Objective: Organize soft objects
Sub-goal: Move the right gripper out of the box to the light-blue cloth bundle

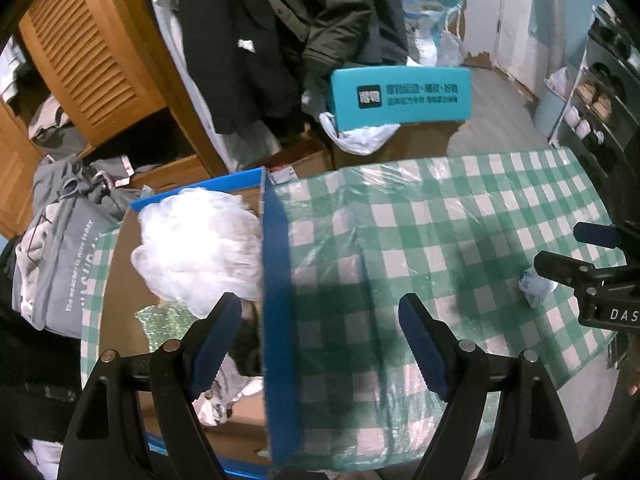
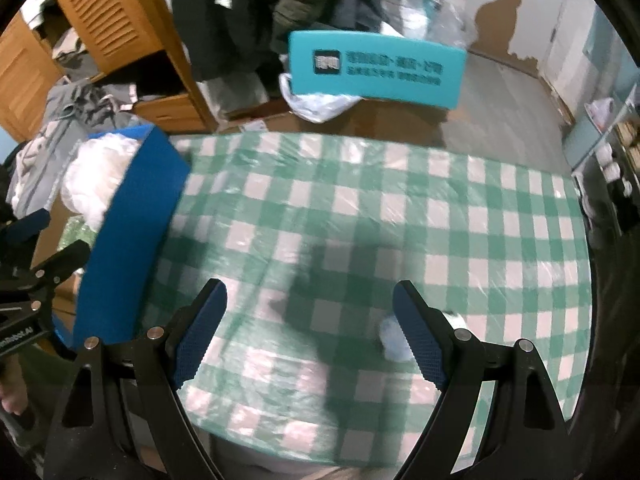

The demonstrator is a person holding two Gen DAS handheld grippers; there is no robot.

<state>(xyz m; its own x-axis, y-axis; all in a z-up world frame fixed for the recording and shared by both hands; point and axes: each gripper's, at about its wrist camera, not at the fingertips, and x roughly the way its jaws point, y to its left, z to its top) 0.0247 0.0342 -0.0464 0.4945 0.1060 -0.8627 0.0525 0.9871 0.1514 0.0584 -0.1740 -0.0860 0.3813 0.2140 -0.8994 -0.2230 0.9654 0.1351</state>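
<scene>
Small wad (image 2: 394, 340): a crumpled white and pale-blue lump on the table, just inside the right gripper's right-hand finger; blurred, so its material cannot be told. From the left wrist view it (image 1: 536, 285) lies well to the right of the box.
Right gripper (image 2: 310, 332): jaws wide apart, empty, above the cloth; whether the finger touches the wad cannot be told.
Left gripper (image 1: 320, 344): jaws wide apart, holding nothing, straddling the box's right wall from above.
Table (image 2: 400, 220): green-and-white check cloth under clear, wrinkled film.
Blue box (image 1: 278, 300): open cardboard box with blue walls at the table's left end; its near edge is cut off by the gripper.
White mesh bundle (image 1: 200, 248): fluffy and translucent, inside the box at its far end.
Green glittery piece (image 1: 164, 322): in the box, nearer than the bundle, partly hidden by the left finger.
Beyond the box: a teal chair back (image 1: 400, 94), dark hanging coats (image 1: 280, 40).
</scene>
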